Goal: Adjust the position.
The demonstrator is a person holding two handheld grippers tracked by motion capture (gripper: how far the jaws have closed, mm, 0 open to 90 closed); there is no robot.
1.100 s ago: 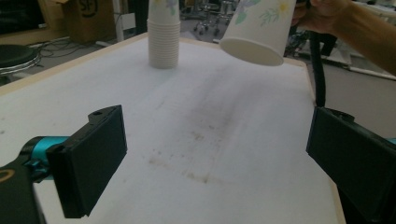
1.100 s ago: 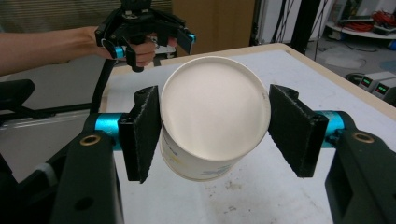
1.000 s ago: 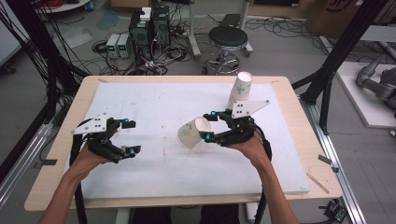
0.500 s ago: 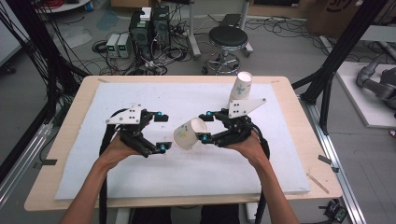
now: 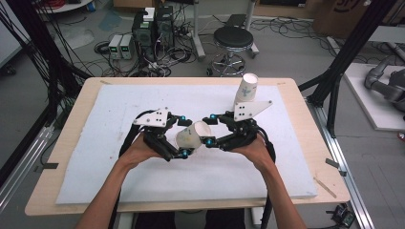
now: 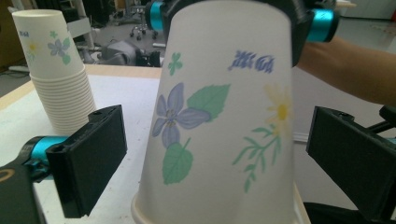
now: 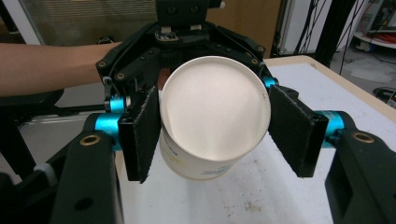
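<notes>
High view: we see a paper cup (image 5: pixel 192 136) lying on its side above the white table (image 5: pixel 95 191), well short of the stack of cups (image 5: pixel 247 88) and between the two claws. The right claw (image 5: pixel 209 130) is clamped on the cup's narrow bottom end. The left claw (image 5: pixel 182 136) has its jaws apart around the wide rim end; in the left gripper view the cup (image 6: pixel 219 121) sits between those jaws, clear of both.
</notes>
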